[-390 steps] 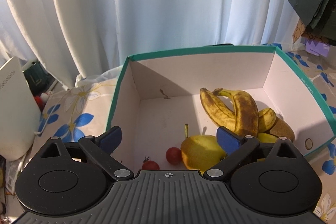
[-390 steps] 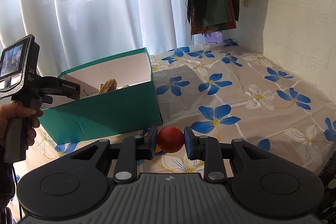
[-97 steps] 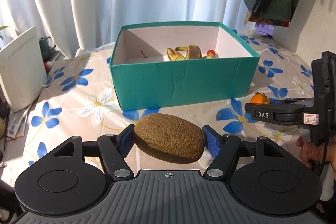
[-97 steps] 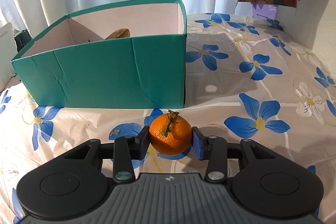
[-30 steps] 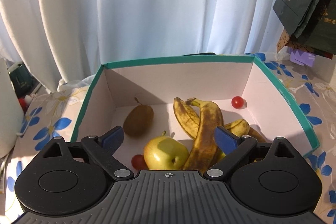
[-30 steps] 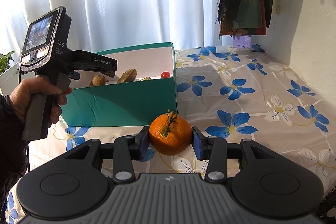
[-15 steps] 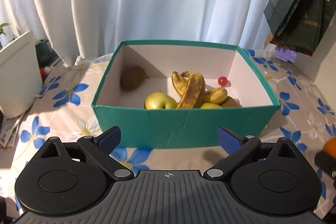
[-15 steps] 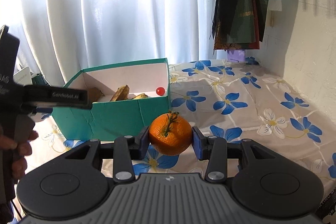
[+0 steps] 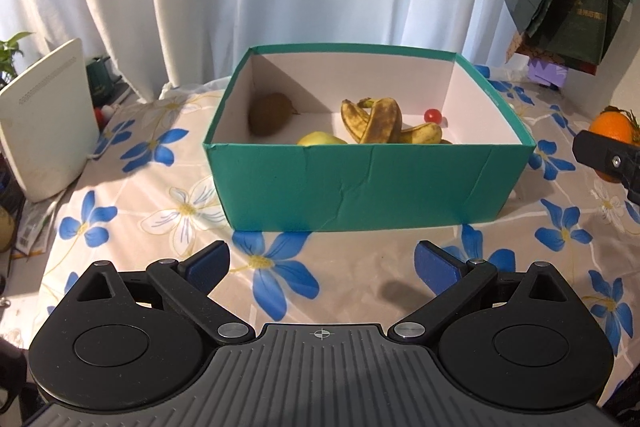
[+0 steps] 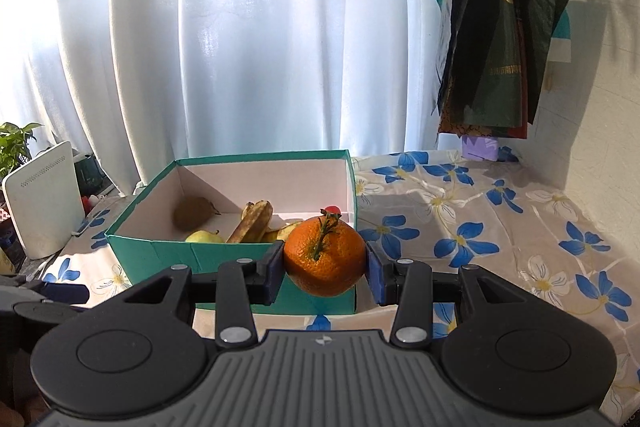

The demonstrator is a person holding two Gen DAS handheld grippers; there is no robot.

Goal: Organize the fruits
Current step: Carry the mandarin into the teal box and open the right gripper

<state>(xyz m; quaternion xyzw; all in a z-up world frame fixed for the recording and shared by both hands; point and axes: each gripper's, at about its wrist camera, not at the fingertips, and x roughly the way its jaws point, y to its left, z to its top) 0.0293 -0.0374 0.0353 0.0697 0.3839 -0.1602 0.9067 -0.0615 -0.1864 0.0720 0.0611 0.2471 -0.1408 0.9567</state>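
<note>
A teal cardboard box (image 9: 360, 179) stands on the flowered tablecloth. Inside it lie a brown kiwi (image 9: 270, 113), spotted bananas (image 9: 376, 121), a yellow-green apple (image 9: 320, 139) and a cherry tomato (image 9: 433, 115). My left gripper (image 9: 322, 265) hangs wide open over the cloth in front of the box, nothing between its fingers. My right gripper (image 10: 325, 269) is shut on an orange (image 10: 325, 255) with a green stem, held above the table near the box's (image 10: 224, 251) right front corner. The orange (image 9: 612, 129) also shows at the right edge of the left wrist view.
A white router-like device (image 9: 44, 119) leans at the left table edge beside a potted plant (image 10: 16, 143). Dark bags (image 10: 504, 39) hang on the wall at the right. White curtains hang behind the box. Flowered cloth (image 10: 500, 227) stretches to the right of the box.
My left gripper has drawn back out of the box to the cloth in front of it, leaving the kiwi inside. My right gripper has risen with the orange toward the box.
</note>
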